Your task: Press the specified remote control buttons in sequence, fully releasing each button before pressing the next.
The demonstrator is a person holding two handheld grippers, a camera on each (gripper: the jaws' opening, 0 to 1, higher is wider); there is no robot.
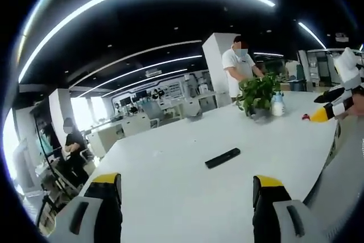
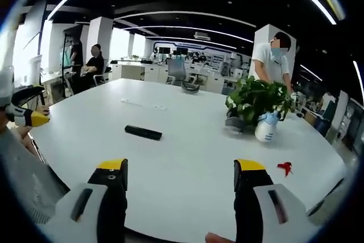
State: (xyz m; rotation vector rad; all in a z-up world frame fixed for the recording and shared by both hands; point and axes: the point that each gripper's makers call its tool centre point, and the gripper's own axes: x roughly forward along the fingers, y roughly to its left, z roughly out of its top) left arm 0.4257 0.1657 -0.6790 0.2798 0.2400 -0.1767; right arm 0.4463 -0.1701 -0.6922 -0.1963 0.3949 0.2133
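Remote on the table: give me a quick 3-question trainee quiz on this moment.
1. True or false: the left tongs are pressing the remote.
2. What stands beside the potted plant? A) spray bottle B) laptop C) mug
3. What small red item lies on the white table near the right tongs?

Key: 1 false, both tongs are open and short of the remote. 2 A, the spray bottle. 3 a red clip-like piece, too small to identify.

Left tool, right tool: grey bodies, black jaws, yellow tips
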